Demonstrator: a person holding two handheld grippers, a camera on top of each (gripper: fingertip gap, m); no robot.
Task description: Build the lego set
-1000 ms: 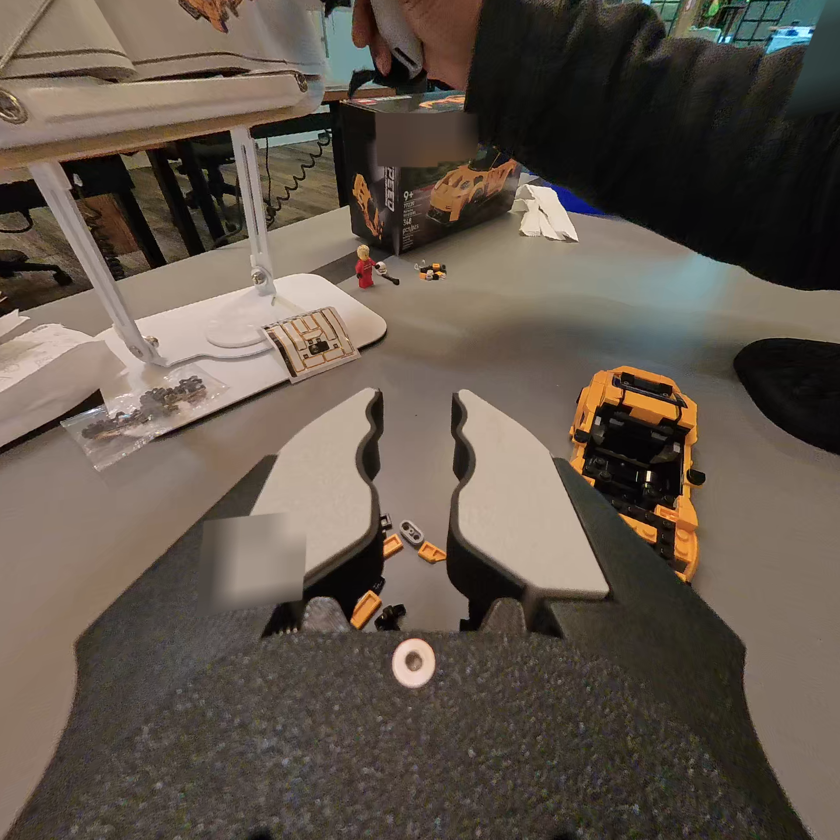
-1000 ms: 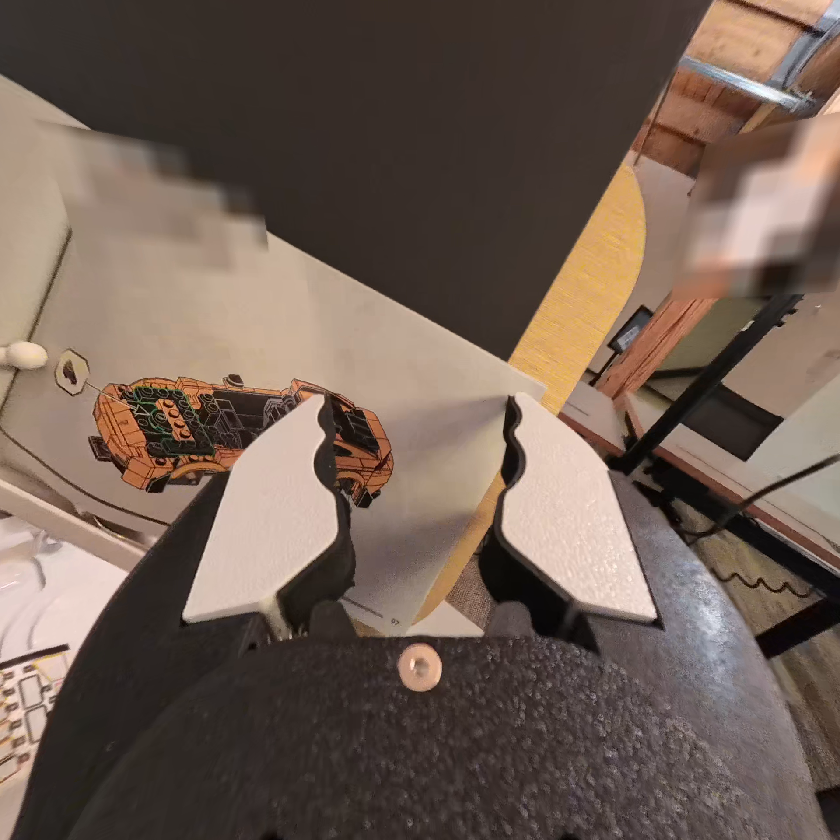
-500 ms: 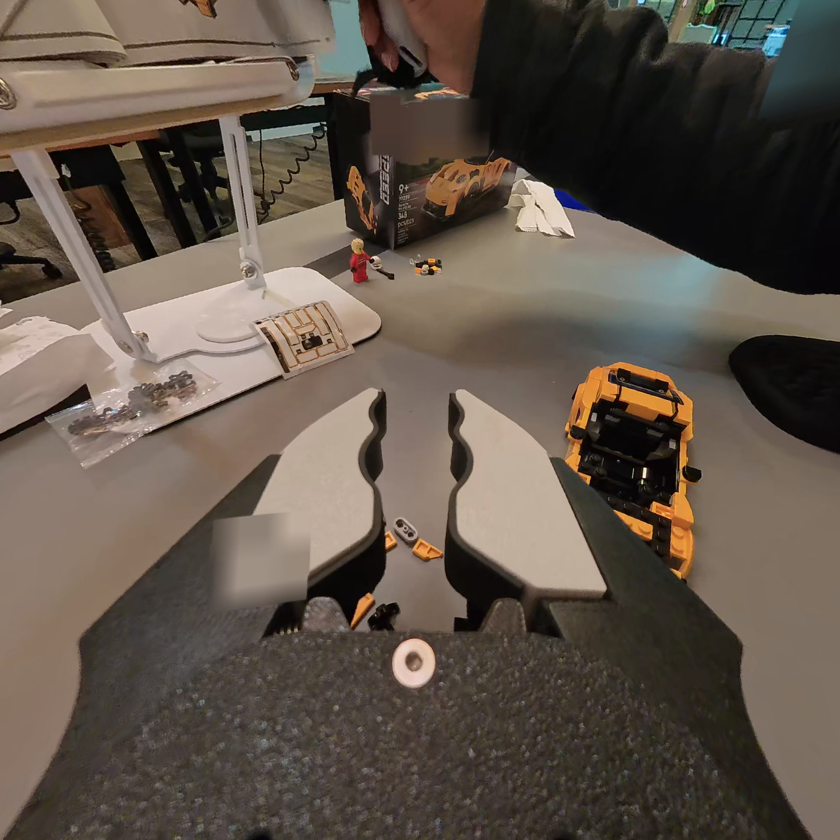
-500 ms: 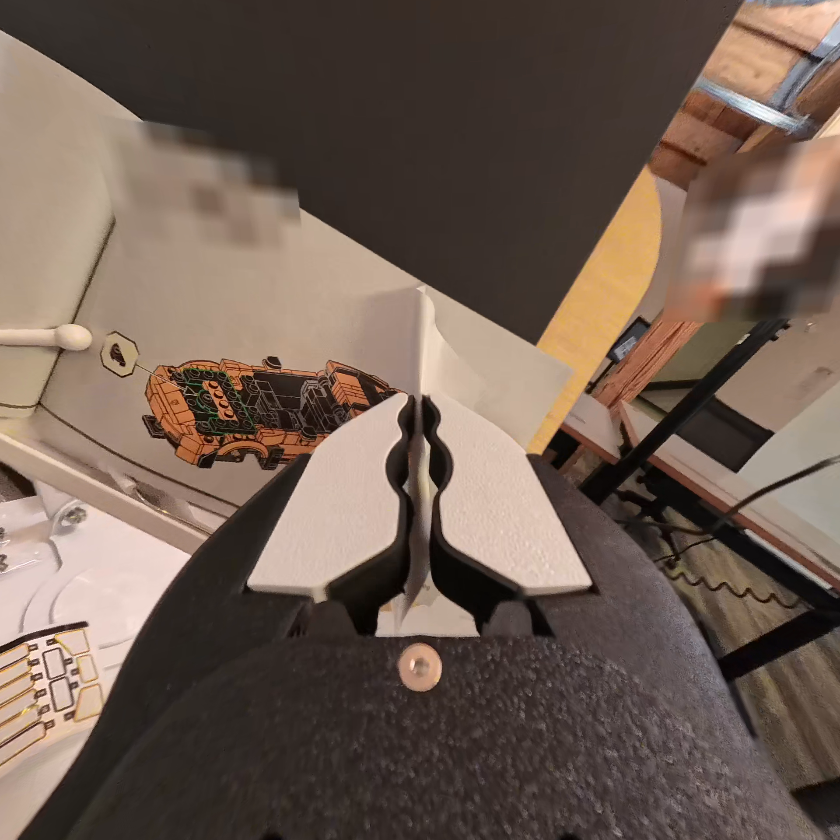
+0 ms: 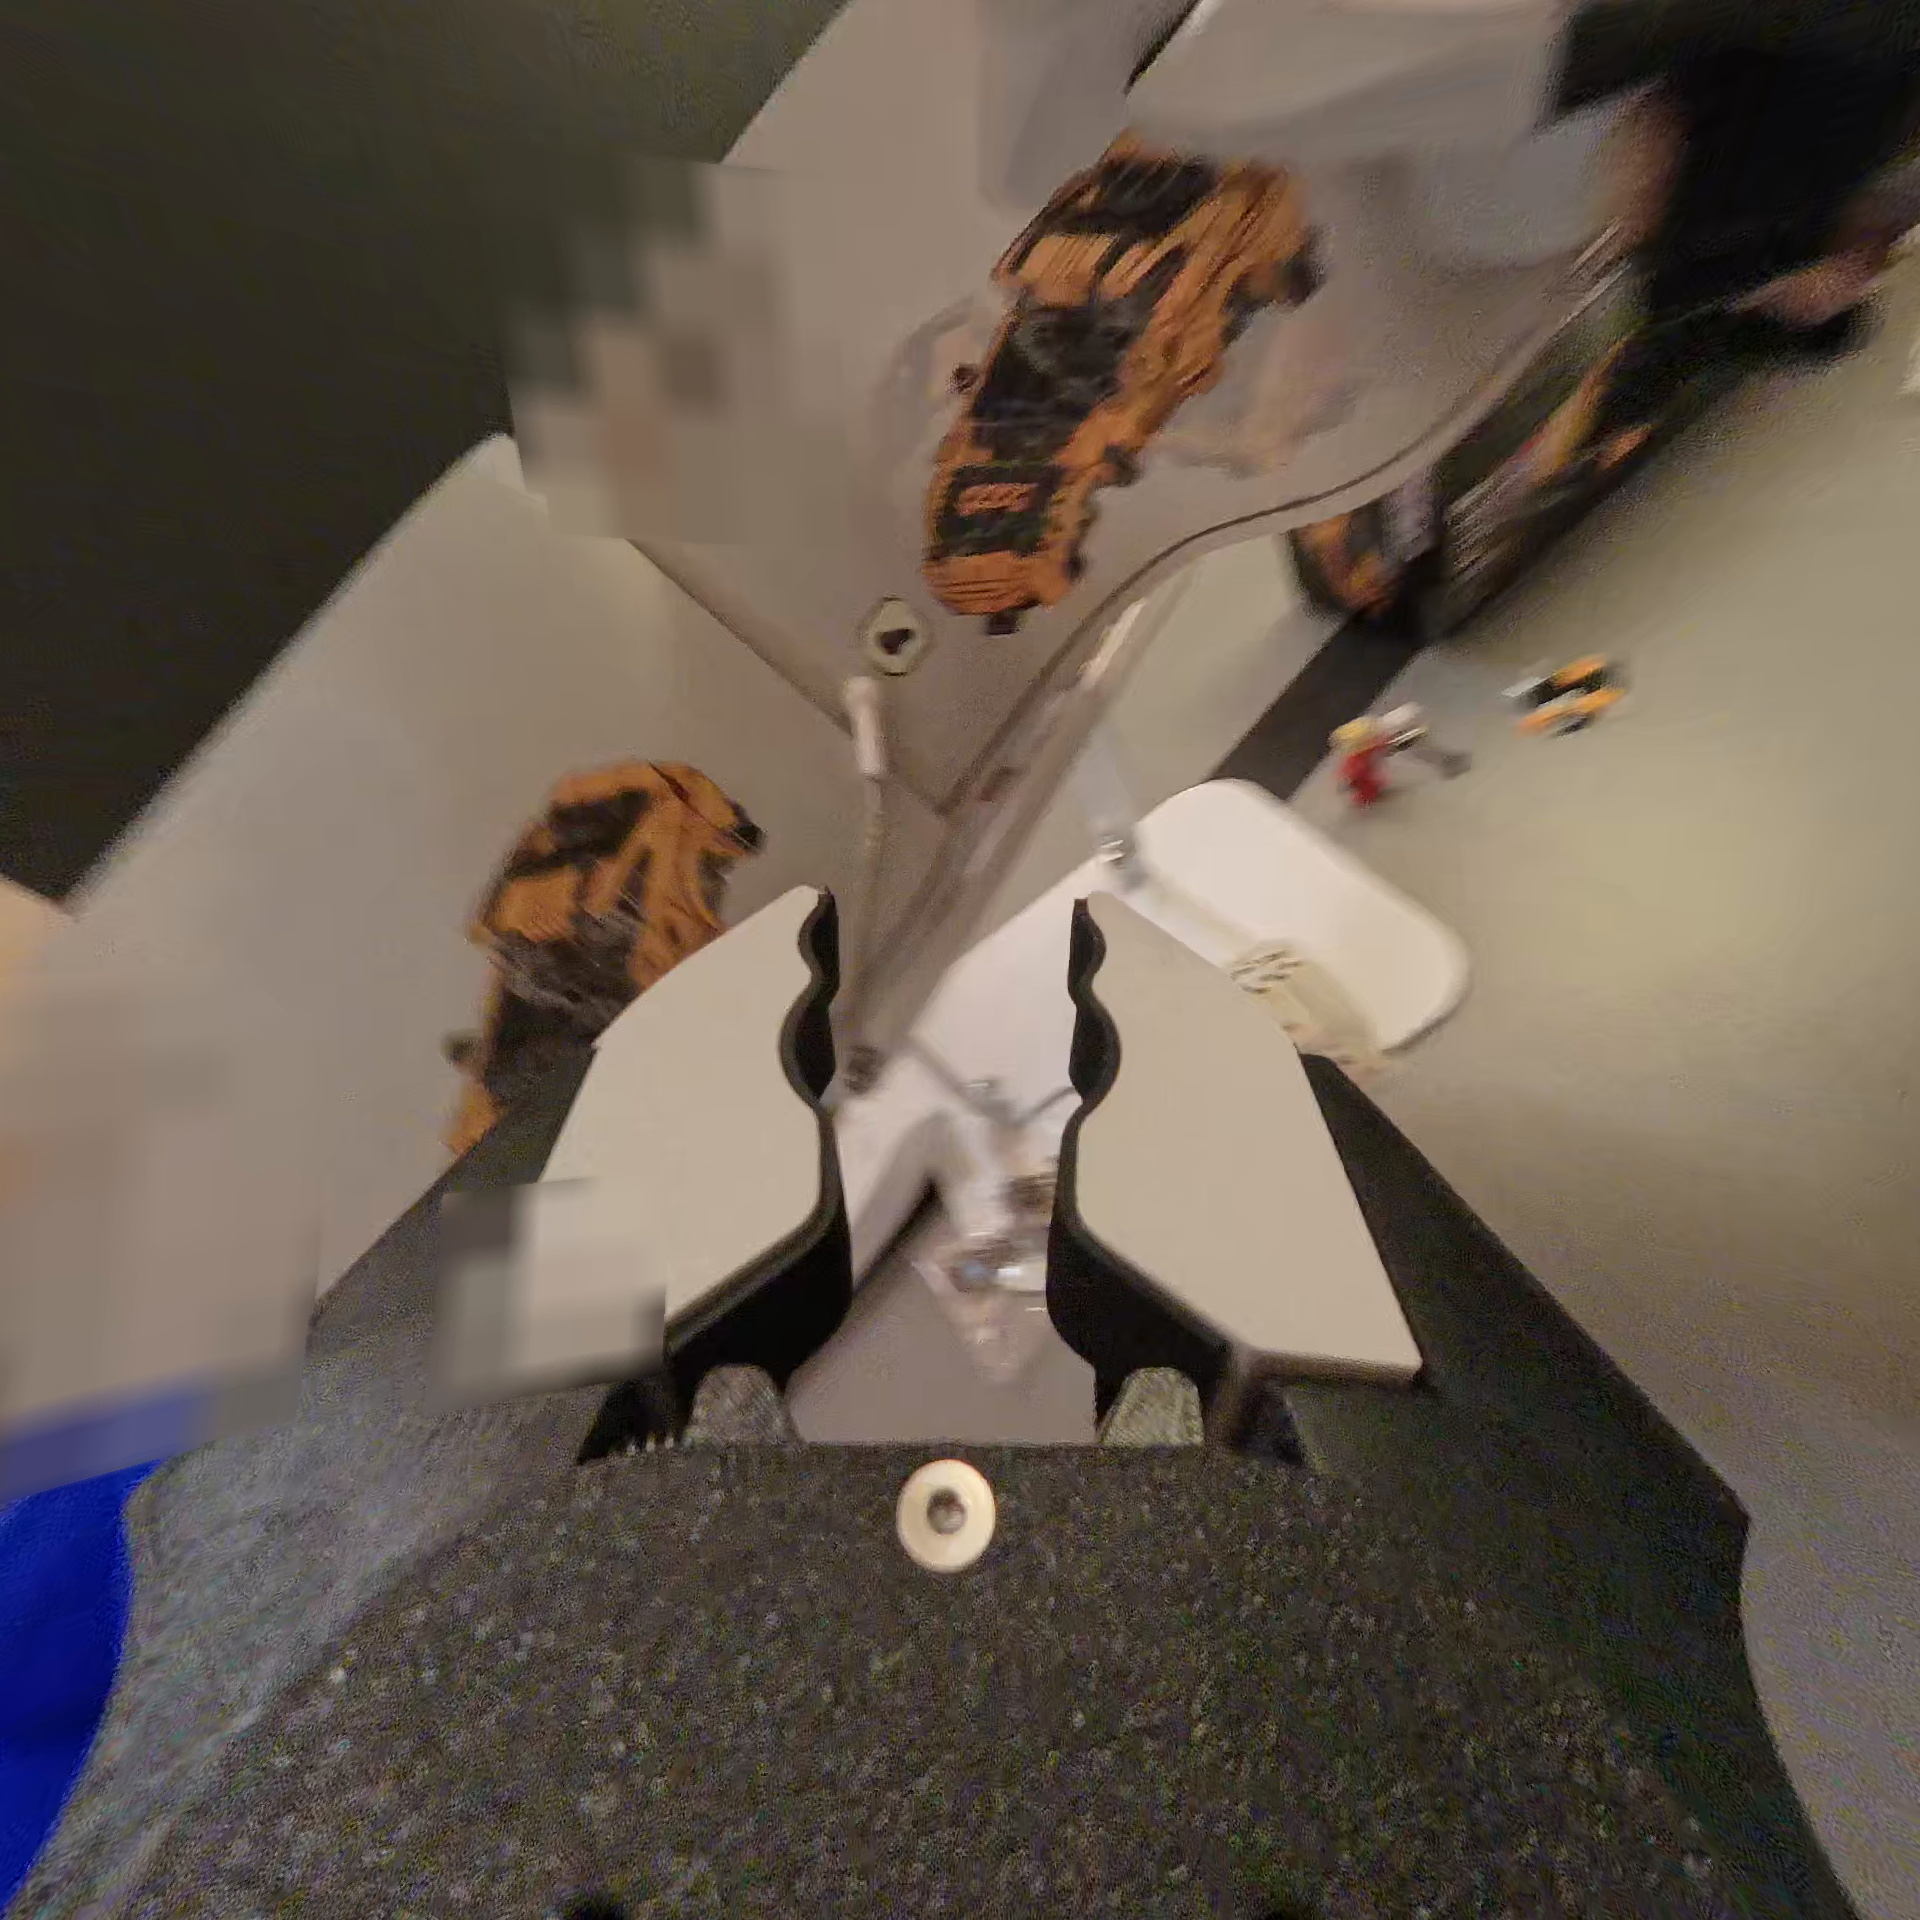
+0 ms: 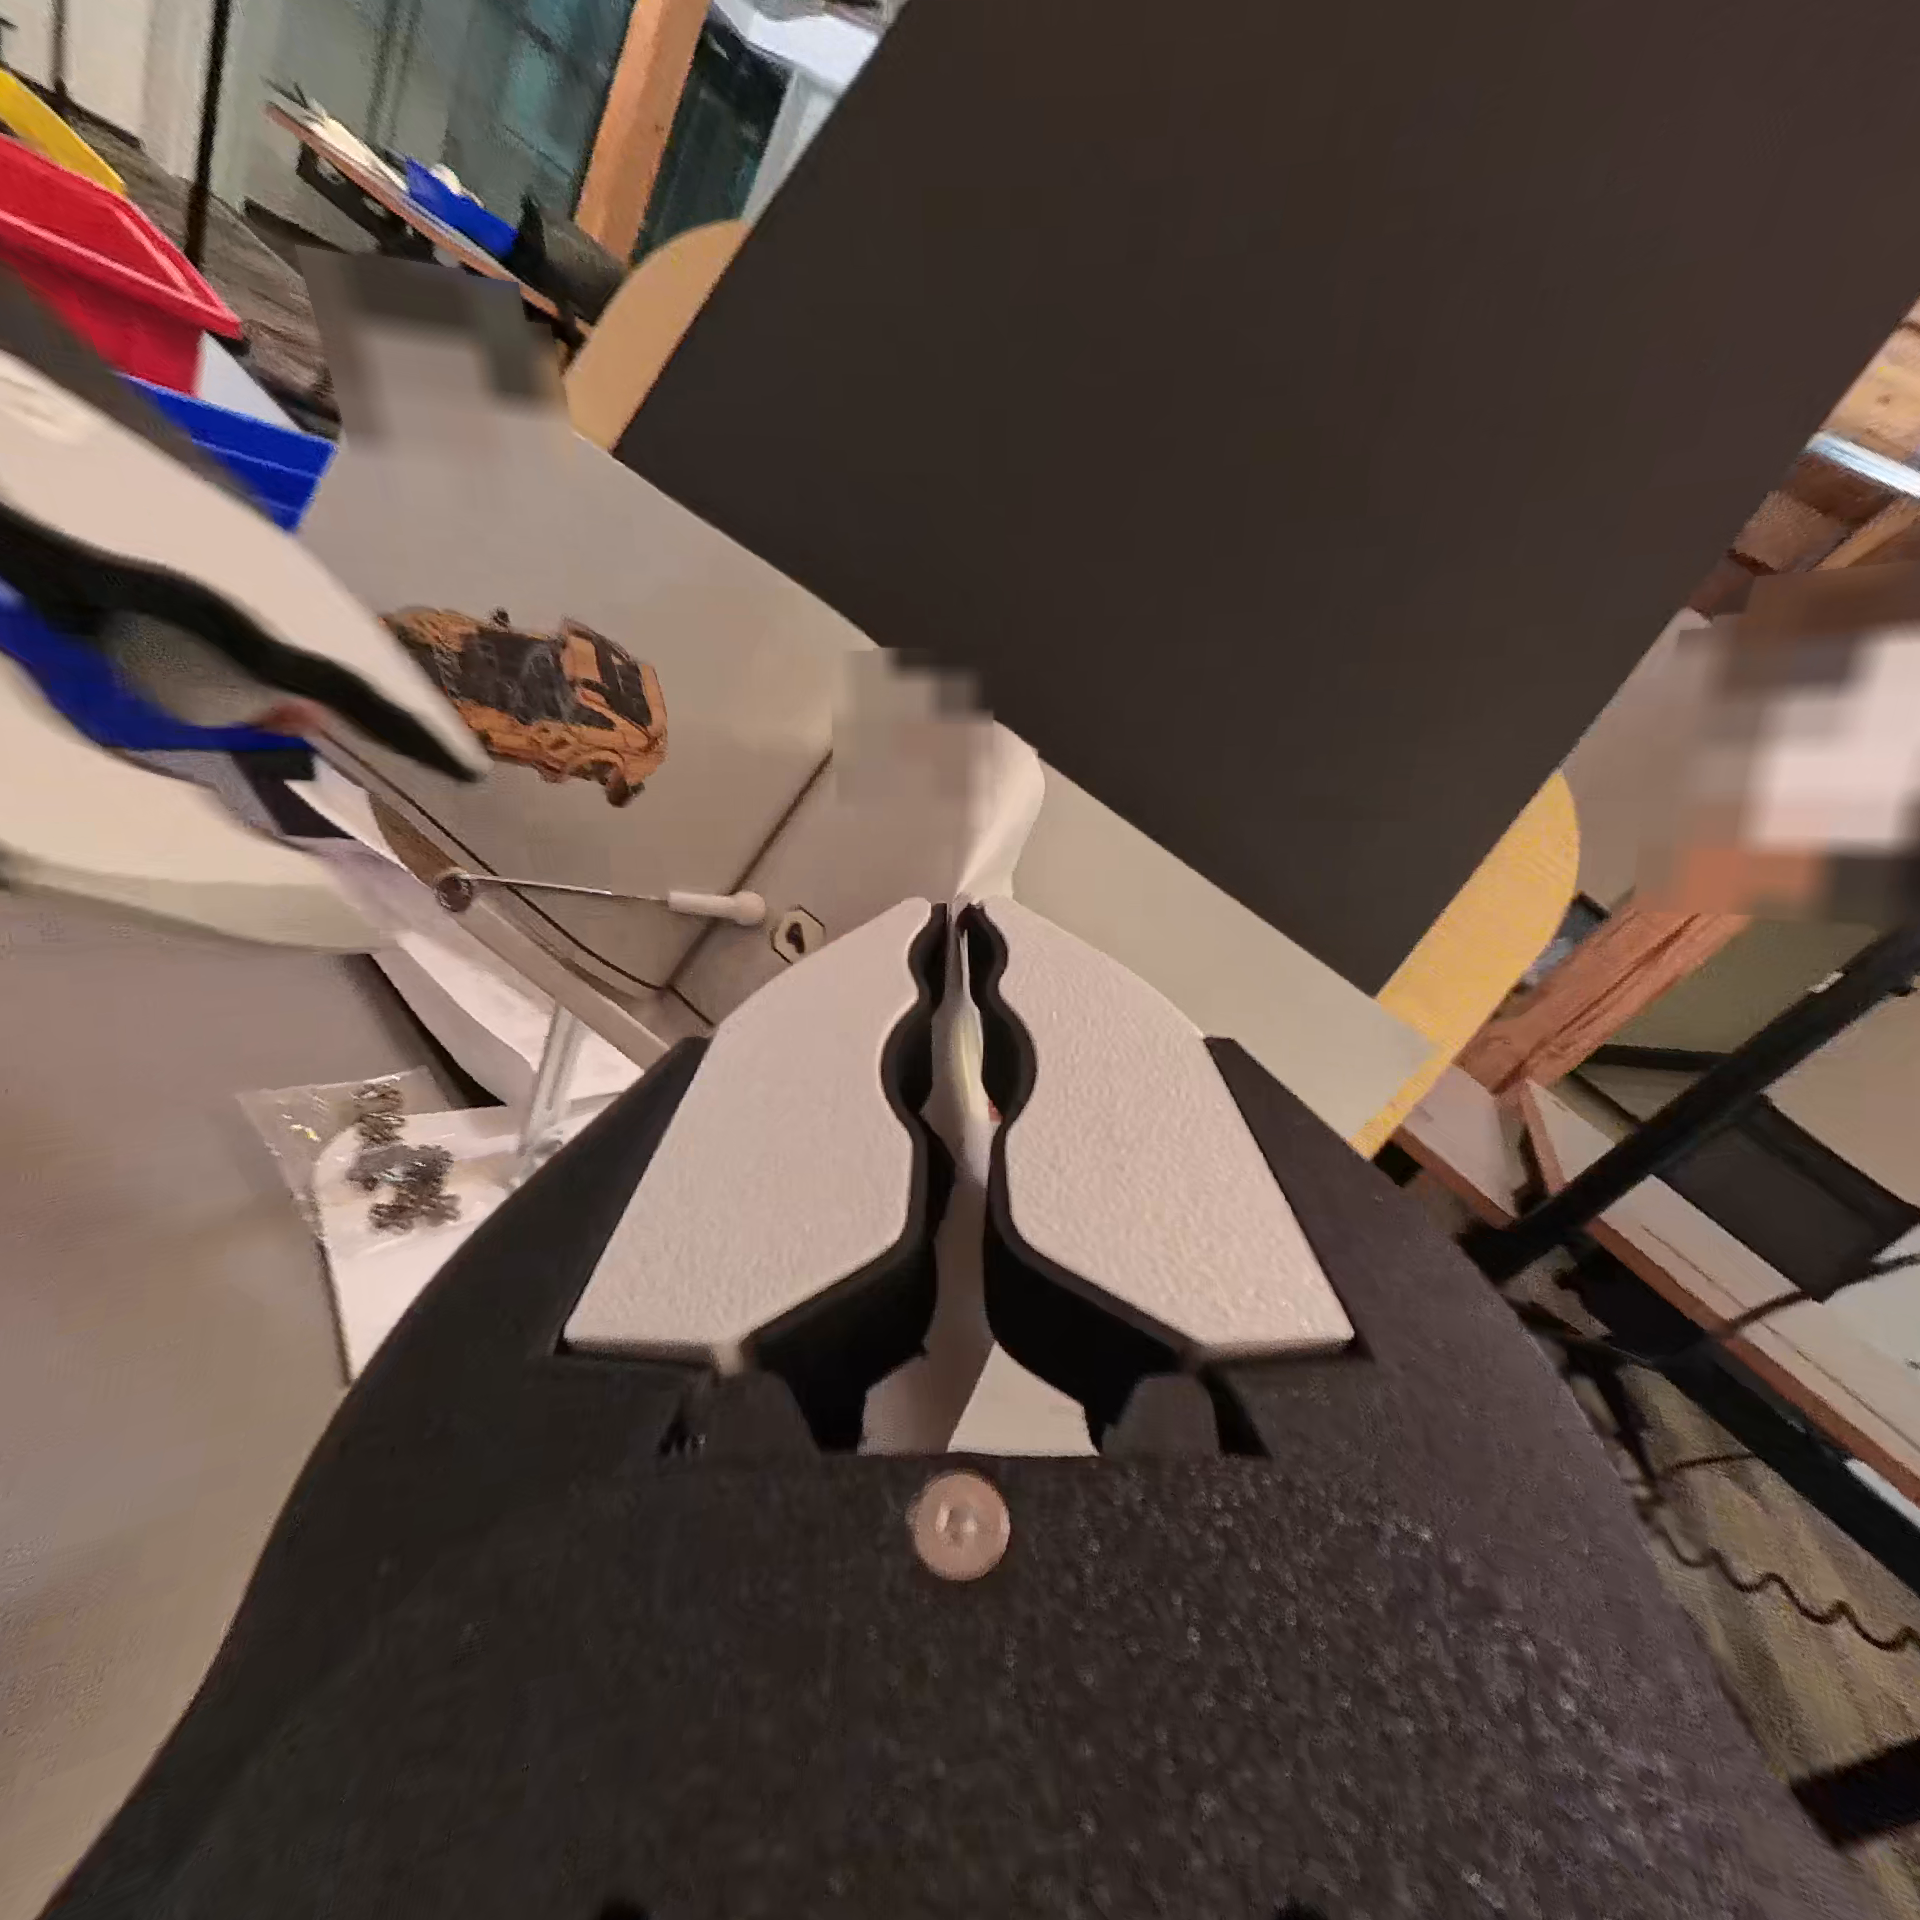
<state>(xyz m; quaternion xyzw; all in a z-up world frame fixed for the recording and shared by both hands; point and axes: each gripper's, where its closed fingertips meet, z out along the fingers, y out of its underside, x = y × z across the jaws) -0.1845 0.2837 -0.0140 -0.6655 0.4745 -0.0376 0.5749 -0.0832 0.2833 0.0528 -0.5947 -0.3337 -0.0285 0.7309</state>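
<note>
The instruction booklet (image 5: 727,727) stands open on a white stand, its pages showing orange car pictures (image 5: 1101,374). My left gripper (image 5: 951,914) is open and empty, raised close in front of the booklet's lower edge; this view is blurred. My right gripper (image 6: 956,920) is shut on the edge of a booklet page (image 6: 1003,821) and holds it lifted off the rest. The left gripper's finger (image 6: 312,665) shows at the left of the right wrist view, in front of another car picture (image 6: 540,696). The lego car itself is out of view.
The stand's white base (image 5: 1351,904) bears a sticker sheet (image 5: 1288,987). A minifigure (image 5: 1371,758), small orange parts (image 5: 1569,696) and the set's box (image 5: 1475,488) lie on the grey table. A bag of black parts (image 6: 395,1164) lies by the stand. Red and blue bins (image 6: 94,270) stand behind. The left gripper's tips are roughly 12 cm from the right gripper's. The minifigure (image 5: 1371,758) is about 25 cm from both grippers' fingertips.
My left gripper has swung up from the table parts to the booklet, still open. My right gripper, which shut on the page half a second ago, has carried it across.
</note>
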